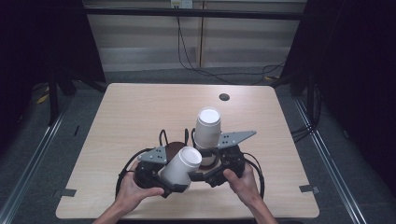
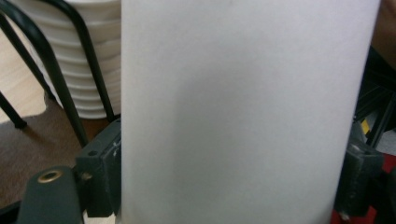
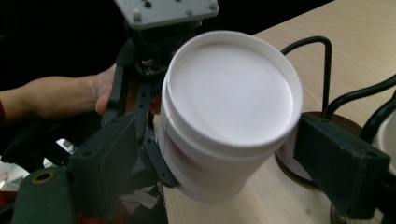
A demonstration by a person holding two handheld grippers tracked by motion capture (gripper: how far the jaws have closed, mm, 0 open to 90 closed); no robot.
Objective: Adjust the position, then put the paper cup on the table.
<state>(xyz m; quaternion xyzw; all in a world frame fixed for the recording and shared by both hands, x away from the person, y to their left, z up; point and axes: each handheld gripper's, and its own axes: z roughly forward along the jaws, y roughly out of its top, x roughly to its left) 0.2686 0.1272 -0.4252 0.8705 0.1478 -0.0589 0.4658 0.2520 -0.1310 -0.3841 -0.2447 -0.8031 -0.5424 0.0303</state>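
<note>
A white paper cup (image 1: 183, 164) lies tilted in my left gripper (image 1: 175, 179), closed bottom up and to the right. In the left gripper view the cup's wall (image 2: 233, 102) spans the gap, and the left gripper (image 2: 229, 186) is shut on it with a jaw at each side. In the right gripper view the cup's bottom (image 3: 231, 88) faces the camera. My right gripper (image 3: 224, 158) is open, a jaw on each side of that end, with a gap at the left jaw. A stack of upturned white cups (image 1: 208, 126) stands on a black wire holder (image 1: 163, 136) with a round brown base (image 1: 173, 148).
The cup stack (image 2: 88, 70) and the holder's wires (image 3: 322, 60) sit just behind both grippers (image 1: 198, 170). The wooden table (image 1: 140, 107) has a dark round hole (image 1: 224, 97) at the back. Grey tape marks (image 1: 308, 188) lie near the front corners. Cables run across the floor beyond the table.
</note>
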